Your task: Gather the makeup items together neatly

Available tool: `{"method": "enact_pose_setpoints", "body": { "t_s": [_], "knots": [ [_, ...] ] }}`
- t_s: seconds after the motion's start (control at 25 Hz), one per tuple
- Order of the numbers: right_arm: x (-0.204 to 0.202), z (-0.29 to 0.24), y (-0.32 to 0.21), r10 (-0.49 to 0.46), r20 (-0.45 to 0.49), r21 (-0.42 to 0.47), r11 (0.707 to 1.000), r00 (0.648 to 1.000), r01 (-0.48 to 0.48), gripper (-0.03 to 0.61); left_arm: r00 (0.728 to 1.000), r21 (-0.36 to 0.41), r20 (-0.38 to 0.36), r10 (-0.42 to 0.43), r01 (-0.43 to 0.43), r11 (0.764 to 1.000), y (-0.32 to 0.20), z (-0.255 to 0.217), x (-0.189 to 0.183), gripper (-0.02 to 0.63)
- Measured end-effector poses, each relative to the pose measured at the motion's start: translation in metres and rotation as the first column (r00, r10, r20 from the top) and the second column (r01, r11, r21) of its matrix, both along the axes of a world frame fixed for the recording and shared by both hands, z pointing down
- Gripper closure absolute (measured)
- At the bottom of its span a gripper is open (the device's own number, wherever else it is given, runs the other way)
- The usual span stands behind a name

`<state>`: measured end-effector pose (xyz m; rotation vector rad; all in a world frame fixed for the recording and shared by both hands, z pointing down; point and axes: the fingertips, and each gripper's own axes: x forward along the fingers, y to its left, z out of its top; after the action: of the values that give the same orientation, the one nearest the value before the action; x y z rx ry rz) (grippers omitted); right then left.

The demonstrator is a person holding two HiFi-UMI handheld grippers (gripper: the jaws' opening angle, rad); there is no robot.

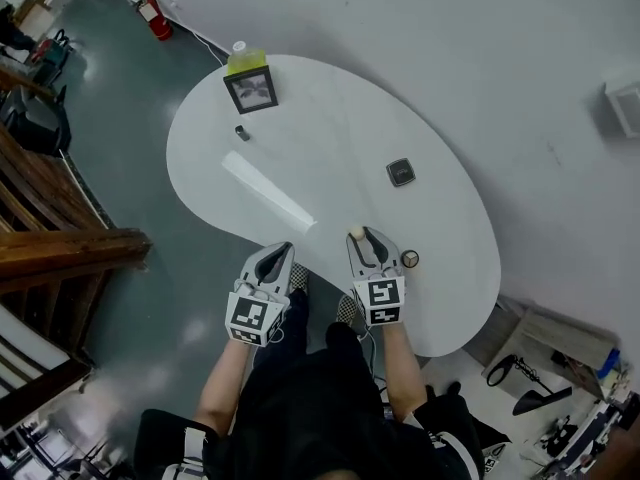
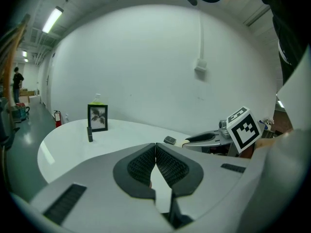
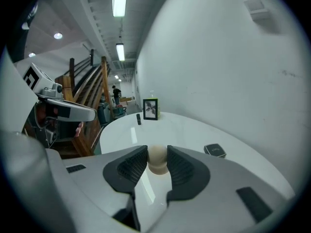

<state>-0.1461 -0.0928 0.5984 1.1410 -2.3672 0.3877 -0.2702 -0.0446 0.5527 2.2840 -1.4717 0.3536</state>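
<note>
**Right gripper holds the sponge, left gripper closed and empty**

The right gripper (image 3: 157,151) has its 2 jaws pressed on a beige makeup sponge (image 3: 157,162). The pads touch the sponge on both sides, and its round top shows between the tips. This gripper is over the near part of the white table (image 1: 330,128), close to the edge where the person stands. I cannot tell if the sponge touches the table surface or is just above it.

The left gripper (image 2: 155,147) has its jaws together, pad against pad, with nothing between them. In the head view it is at the near edge of the table, to the left of the right gripper and apart from it.

The other makeup items are spread out. A small round item (image 1: 410,259) lies just beside the right gripper, on its right side. A dark square compact (image 1: 401,172) lies further in, near the middle of the table. A small dark lipstick (image 1: 241,133) stands upright at the far left part, well apart from the compact and the sponge. Behind the lipstick stands a photo frame (image 1: 250,89), and a yellow-green bottle (image 1: 245,60) is just behind the frame at the far edge.

On the floor beyond the table there is a red fire extinguisher (image 1: 157,18) near the wall.
</note>
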Motion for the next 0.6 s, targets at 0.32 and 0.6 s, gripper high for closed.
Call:
{"method": "enact_pose_setpoints", "body": {
  "t_s": [0.32,0.6],
  "knots": [
    [0.08,-0.016,0.032,0.147,0.008,0.033,0.989,0.989,-0.147,0.434,0.989,0.034,-0.007,0.148,-0.148,0.988,0.013,-0.01,0.076,0.594],
    [0.153,-0.026,0.061,0.268,-0.009,0.058,0.962,0.963,-0.267,0.434,0.964,0.048,-0.011,0.266,-0.266,0.963,0.029,-0.018,0.142,0.594]
  ]
}}
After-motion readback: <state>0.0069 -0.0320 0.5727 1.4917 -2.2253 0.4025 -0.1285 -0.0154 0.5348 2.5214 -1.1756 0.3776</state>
